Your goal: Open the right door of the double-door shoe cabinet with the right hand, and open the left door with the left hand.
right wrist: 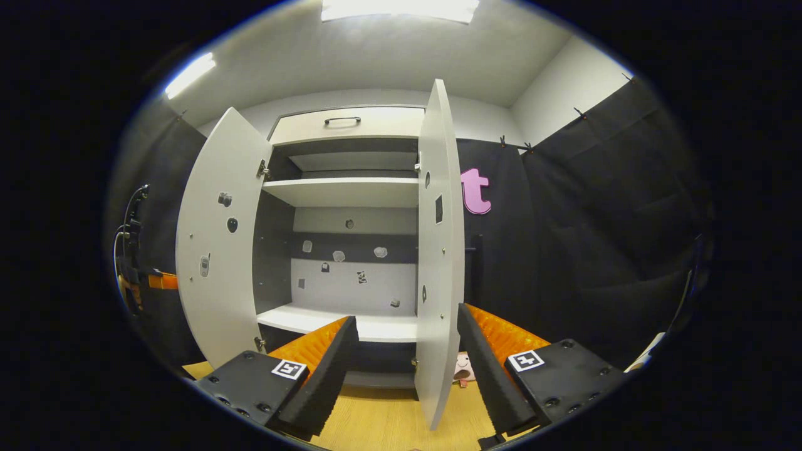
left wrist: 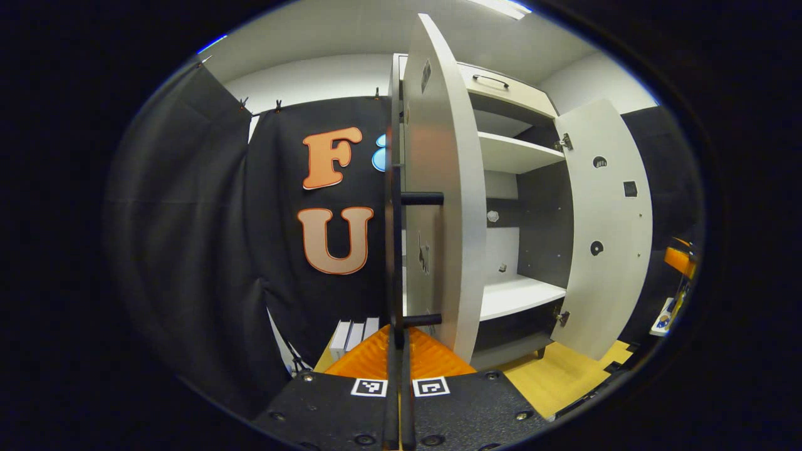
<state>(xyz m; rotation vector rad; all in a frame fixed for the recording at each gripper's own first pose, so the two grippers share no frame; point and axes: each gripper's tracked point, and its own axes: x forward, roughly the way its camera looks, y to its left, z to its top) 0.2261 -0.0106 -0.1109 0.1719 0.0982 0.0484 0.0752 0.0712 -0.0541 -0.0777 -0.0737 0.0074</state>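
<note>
Booth: L door handle [left wrist: 396,250] in left tongs [left wrist: 399,351].

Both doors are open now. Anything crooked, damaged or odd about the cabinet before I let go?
Nothing stands out. The left door and right door hang straight on their hinges, and the shelves sit level. The left gripper is shut on the left door's handle.

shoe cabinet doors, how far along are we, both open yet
Both doors look open. In the right gripper view the right door stands swung out between the spread fingers of the right gripper, which do not press it. In the left gripper view the left gripper is shut on the left door's handle, with the left door wide open. Shelves are exposed. Left: release that handle.
</note>
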